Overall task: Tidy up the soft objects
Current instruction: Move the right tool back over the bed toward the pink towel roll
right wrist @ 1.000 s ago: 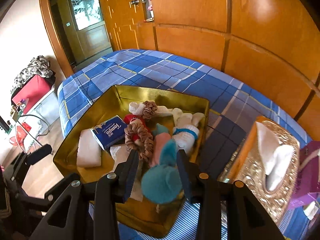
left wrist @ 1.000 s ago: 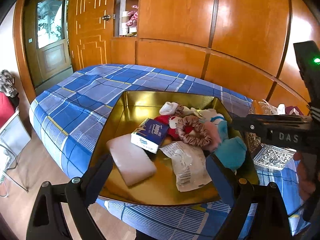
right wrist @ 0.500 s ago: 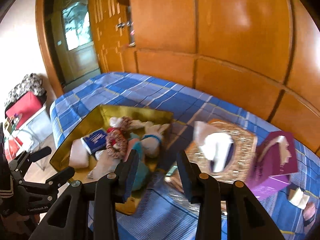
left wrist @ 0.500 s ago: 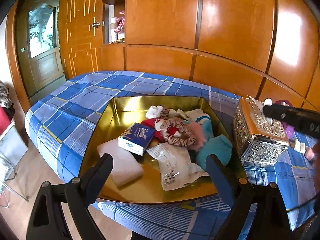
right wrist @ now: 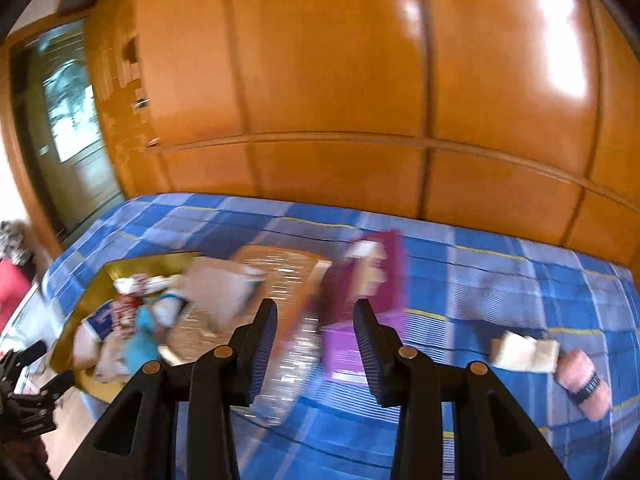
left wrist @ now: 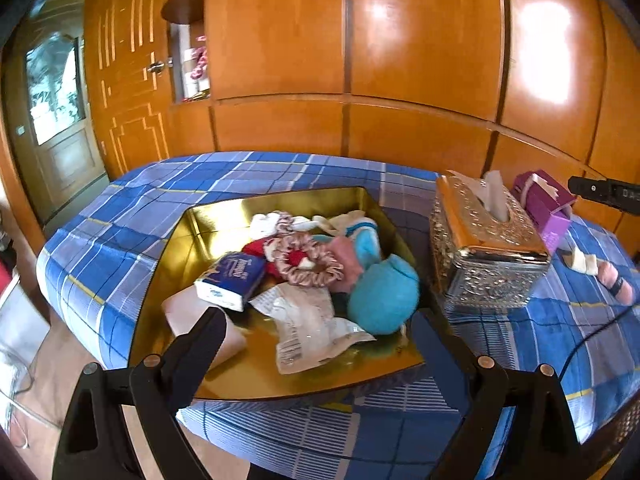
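Right, soft stuff's piled in the gold tray (left wrist: 192, 236) on the bed (left wrist: 120, 208), teal plush (left wrist: 382, 294) by its R edge. Left gripper (left wrist: 316, 336) waits, jaws spread, empty. Right gripper (right wrist: 316, 340), jaws apart, empty, has swung off the tray twd the purple box (right wrist: 360, 304) & sponges (right wrist: 524, 354), prob next pick.

We see a gold tray (left wrist: 172, 264) crowded along its far and right sides with soft items; only its near-left floor is open. An ornate tissue box (left wrist: 488, 248) stands just right of it. Farther right, open blue plaid bedspread (right wrist: 500, 280) lies beyond a purple box (right wrist: 360, 320).
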### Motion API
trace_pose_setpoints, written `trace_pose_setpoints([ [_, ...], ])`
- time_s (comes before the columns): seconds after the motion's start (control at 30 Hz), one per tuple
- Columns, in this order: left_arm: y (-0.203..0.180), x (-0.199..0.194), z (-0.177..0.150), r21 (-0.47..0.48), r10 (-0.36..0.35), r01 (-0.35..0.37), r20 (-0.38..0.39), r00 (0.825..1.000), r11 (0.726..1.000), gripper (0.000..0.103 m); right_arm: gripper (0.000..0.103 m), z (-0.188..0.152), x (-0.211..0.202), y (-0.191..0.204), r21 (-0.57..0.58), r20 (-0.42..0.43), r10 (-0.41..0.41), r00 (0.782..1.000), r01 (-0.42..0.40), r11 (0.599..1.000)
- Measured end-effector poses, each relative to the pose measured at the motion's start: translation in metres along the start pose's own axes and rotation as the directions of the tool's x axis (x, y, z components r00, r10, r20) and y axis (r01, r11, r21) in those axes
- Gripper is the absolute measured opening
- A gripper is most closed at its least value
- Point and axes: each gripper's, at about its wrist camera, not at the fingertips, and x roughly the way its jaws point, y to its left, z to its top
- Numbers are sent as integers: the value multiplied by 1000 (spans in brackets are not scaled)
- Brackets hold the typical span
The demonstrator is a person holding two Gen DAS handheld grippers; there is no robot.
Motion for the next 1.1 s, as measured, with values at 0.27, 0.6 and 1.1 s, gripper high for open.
trace_pose_setpoints([
  [0.27,-31,-7,4,102,-48,46,12,999,994,94,39,-12,-2,-83,145,-19,-154,988,155,977],
  [0.6,-80,-15,11,227,-129,124,8,992,966,94,39,-20,-12,-183,300,-37,-335,941,331,895],
  [1.1,-173,-19,24,421,-277,261,-22,960,869,94,40,-61,-24,-294,654,-108,-388,915,359,665],
])
